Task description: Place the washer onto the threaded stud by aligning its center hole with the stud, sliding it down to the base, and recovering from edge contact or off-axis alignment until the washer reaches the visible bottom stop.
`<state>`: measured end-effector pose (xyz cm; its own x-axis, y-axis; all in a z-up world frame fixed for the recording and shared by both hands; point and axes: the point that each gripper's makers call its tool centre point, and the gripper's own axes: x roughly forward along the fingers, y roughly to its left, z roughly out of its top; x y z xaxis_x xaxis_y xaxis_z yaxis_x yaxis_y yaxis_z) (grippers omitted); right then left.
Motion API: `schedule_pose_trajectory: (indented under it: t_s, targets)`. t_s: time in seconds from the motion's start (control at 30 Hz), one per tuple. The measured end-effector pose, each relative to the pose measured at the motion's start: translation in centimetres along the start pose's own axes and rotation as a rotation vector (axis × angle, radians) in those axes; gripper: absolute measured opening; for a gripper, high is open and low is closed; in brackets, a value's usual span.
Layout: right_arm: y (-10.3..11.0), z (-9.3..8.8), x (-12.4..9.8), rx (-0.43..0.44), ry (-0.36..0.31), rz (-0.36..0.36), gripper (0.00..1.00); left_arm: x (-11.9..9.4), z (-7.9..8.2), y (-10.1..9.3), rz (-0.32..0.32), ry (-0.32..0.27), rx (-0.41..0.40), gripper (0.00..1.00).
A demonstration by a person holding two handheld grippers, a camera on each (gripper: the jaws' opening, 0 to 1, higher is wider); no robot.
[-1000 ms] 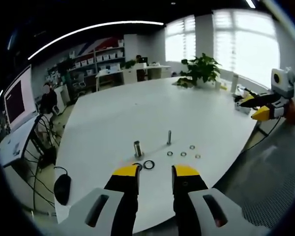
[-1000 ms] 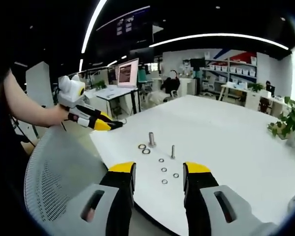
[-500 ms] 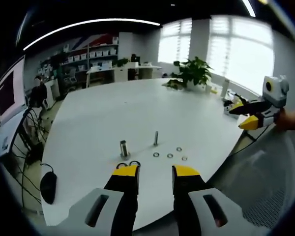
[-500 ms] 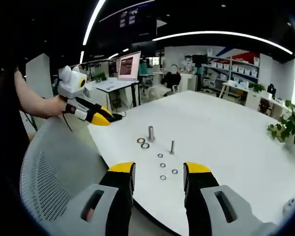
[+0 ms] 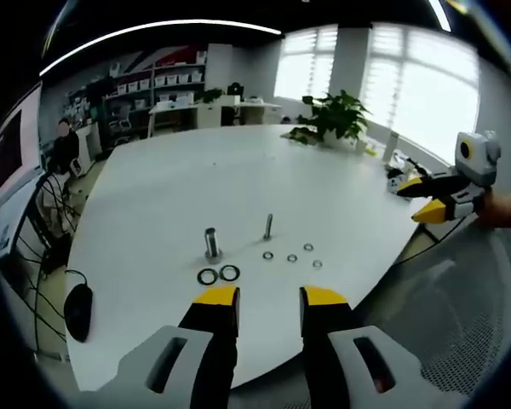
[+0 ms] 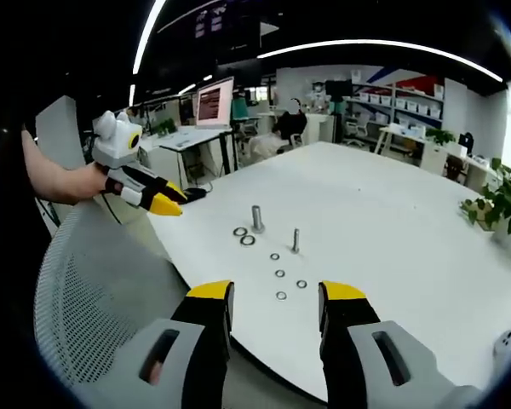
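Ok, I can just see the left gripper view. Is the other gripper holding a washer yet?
Observer: No. In the right gripper view the right gripper has its jaws apart with nothing between them.
Operator: And what does my gripper look like from there?
Observer: The left gripper is in a hand, out past the edge of the table, over a mesh chair back.
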<state>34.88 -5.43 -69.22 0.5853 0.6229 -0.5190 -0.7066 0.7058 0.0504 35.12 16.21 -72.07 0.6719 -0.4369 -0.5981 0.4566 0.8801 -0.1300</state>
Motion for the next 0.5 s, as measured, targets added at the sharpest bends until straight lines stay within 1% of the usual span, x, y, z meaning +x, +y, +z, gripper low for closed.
schedule_pose_trajectory:
  t_s: [0.07, 0.13, 0.2, 0.27, 0.3, 0.33, 0.37, 0.4, 0.5]
  targets:
    - [-0.3, 0.0, -0.1, 0.016, -0.004, -0.003, 0.42, 0.0, -0.3, 0.4, 0.020, 0.018, -0.012, 0.26]
    - [-0.4, 0.0, -0.1, 0.028, -0.003, 0.000, 0.42, 0.3, -0.5, 0.8, 0.022, 0.035, -0.032, 0.26]
    - [-0.3, 0.0, 0.0, 0.021, -0.002, 0.003, 0.42, 0.5, -0.7, 0.8, 0.010, 0.057, -0.058, 0.27]
    - [0.0, 0.0, 0.1, 0.008, 0.000, 0.010, 0.42, 0.9, -0.6, 0.2, -0.048, 0.060, -0.137, 0.29]
    - [0.3, 0.1, 0.1, 0.011, -0.007, 0.030, 0.43, 1.1, -0.7, -0.1, -0.076, 0.066, -0.186, 0.29]
    - [0.3, 0.1, 0.1, 0.010, -0.009, 0.030, 0.43, 1.2, -1.0, 0.4, -0.064, 0.078, -0.219, 0.29]
    - [0.3, 0.1, 0.1, 0.007, -0.010, 0.030, 0.43, 1.2, -1.1, 0.8, -0.060, 0.081, -0.213, 0.29]
    - [0.2, 0.2, 0.0, 0.009, -0.016, 0.029, 0.43, 1.3, -1.4, 1.4, -0.051, 0.105, -0.198, 0.28]
    - [0.0, 0.5, -0.3, 0.020, -0.034, 0.024, 0.43, 1.8, -1.8, 3.0, -0.029, 0.139, -0.168, 0.28]
